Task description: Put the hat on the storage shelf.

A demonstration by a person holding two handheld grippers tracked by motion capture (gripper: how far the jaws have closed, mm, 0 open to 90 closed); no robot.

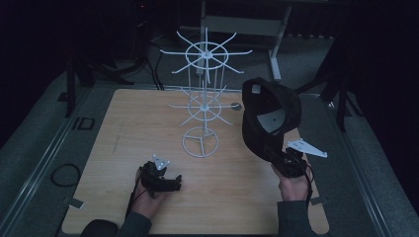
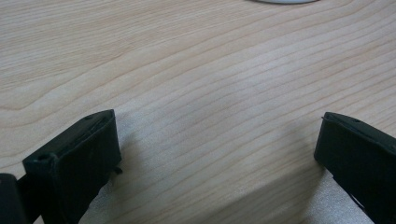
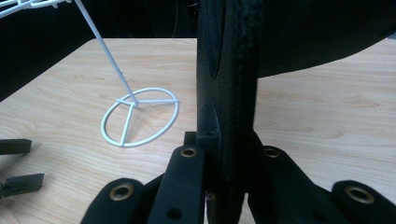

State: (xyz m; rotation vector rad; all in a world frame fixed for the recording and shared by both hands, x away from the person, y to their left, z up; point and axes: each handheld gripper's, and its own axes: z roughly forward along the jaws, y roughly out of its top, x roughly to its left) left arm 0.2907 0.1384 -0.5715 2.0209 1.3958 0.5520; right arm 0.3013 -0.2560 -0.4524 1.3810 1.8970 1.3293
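A black cap (image 1: 271, 116) is held up above the right side of the wooden table (image 1: 148, 128), its inside facing the camera. My right gripper (image 1: 285, 160) is shut on the cap's brim (image 3: 227, 93), which stands on edge between the jaws. A white wire rack (image 1: 204, 84) with two tiers of radiating hooks stands at the table's middle on a ring base (image 3: 140, 115). My left gripper (image 1: 170, 182) rests low on the table near the front left, open, with bare wood between its fingers (image 2: 74, 158).
The rack's ring base (image 1: 200, 142) sits between the two grippers. A grey table leg and frame (image 1: 274, 44) stand behind the table in the dark. A cable loop (image 1: 65, 174) lies on the grey floor at the left. The left gripper's fingertips (image 3: 18, 179) appear far left in the right gripper view.
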